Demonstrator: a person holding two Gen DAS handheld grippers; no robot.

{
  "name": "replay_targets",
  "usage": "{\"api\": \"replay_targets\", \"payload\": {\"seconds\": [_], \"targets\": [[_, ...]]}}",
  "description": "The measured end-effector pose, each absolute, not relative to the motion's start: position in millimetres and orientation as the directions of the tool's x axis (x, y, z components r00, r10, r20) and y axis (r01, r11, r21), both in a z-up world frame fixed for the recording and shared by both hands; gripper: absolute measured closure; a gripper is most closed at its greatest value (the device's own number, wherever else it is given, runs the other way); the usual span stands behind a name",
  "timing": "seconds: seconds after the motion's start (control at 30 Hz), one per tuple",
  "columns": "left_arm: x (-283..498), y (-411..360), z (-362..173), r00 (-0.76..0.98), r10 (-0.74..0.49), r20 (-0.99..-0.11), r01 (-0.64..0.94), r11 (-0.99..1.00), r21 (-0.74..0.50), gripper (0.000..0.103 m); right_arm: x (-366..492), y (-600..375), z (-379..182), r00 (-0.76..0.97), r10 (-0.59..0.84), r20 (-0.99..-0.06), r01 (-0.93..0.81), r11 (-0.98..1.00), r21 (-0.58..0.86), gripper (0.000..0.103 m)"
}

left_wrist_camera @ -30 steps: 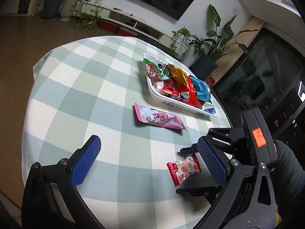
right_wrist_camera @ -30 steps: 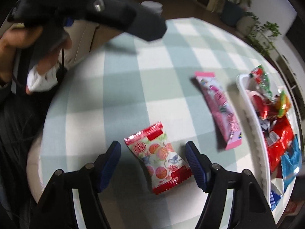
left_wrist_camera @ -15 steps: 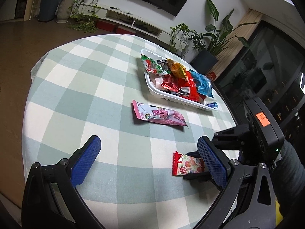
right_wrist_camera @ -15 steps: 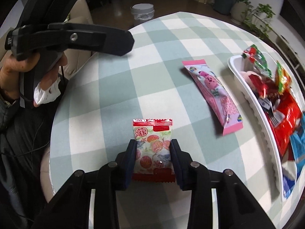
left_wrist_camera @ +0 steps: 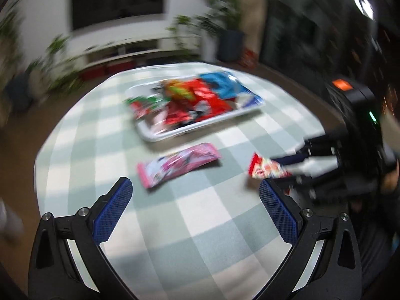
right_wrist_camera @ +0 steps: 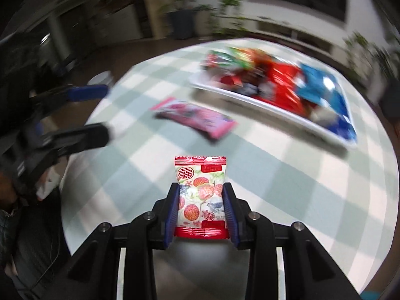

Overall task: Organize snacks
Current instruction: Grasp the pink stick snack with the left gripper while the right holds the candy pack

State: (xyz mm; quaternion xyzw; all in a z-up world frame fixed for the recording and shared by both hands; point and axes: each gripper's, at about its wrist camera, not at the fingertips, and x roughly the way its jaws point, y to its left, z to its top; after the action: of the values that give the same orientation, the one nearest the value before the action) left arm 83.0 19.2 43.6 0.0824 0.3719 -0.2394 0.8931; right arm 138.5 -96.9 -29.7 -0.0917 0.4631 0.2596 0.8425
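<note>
Candy packet between right claw pads.

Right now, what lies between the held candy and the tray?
The pink packet lies between candy and tray, in the right wrist view.

A round tabletop wears a green-and-white checked cloth. Behind it, blurred, hang a dark wall screen and several potted plants.

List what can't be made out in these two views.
- Left wrist view: motion blur smears the packets in the white tray; brands unreadable.
- Right wrist view: the pink wrapper print is blurred.
- Right gripper pads cover the fruit-print packet side edges.
</note>
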Motion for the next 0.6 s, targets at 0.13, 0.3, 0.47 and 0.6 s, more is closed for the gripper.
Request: {"api": "replay_targets", "payload": {"seconds": [0.13,0.3,0.47,0.6], "targets": [[112.6,-16.8,37.4,0.508,-0.324,-0.798,0.681,0.718,0.142,0.0,153.3,-119.8,-35.6,0.433,0.33,-0.839,-0.442,0.889,0.122,0.066],[152.8,-23.6,25.2,0.415,-0.287,-0.863,0.746,0.65,0.143,0.001,157.4,-123.4,-39.7,0.419,0.346,-0.84,-0.441,0.886,0.145,0.066],[174.6,-31.2,1.1,0.345,-0.223,-0.912,0.779,0.609,0.146,0.002,156.1,-123.8,-39.3,0.4,0.368,-0.839,-0.451,0.876,0.169,0.066],[191.3,-36.8,-16.8,0.282,-0.209,-0.937,0.786,0.61,0.1,0.002,157.3,-125.3,-37.8,0.396,0.383,-0.835,-0.445,0.875,0.191,0.066]]}}
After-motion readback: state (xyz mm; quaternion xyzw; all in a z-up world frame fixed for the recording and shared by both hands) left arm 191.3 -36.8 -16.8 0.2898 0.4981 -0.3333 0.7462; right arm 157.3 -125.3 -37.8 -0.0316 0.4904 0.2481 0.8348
